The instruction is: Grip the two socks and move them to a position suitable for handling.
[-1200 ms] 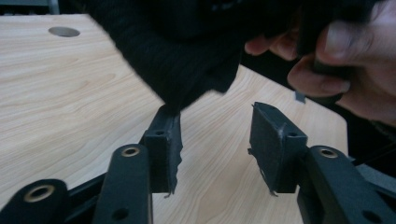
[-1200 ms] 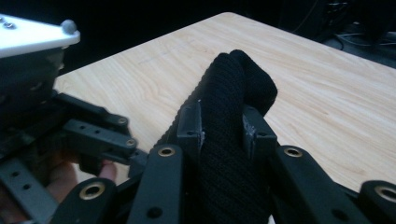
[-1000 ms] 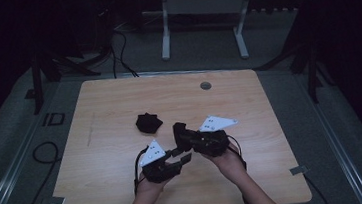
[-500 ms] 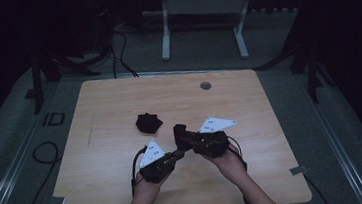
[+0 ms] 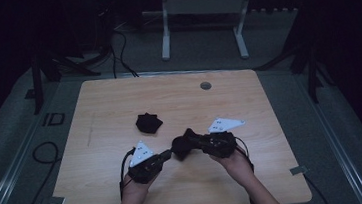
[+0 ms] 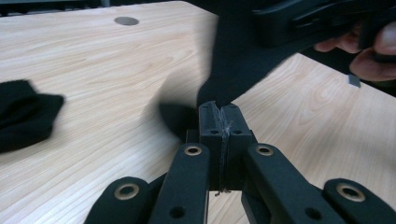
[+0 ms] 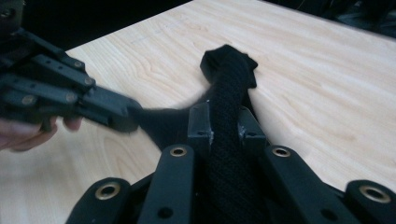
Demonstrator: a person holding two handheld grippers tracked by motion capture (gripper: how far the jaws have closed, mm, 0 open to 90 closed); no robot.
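Item: black sock [image 5: 181, 146], desk [image 5: 119, 103] at six o'clock, clamped by my left tongs [image 5: 166, 155] and right tongs [image 5: 189, 142]. Risk: thin left pinch slipping under pull.

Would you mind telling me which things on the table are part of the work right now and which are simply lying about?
In use:
- black sock, gripped by both grippers
- left gripper, shut on its edge
- right gripper, clamped around it

Lying about:
- second black sock, bunched apart on the table
- round grommet at the far edge
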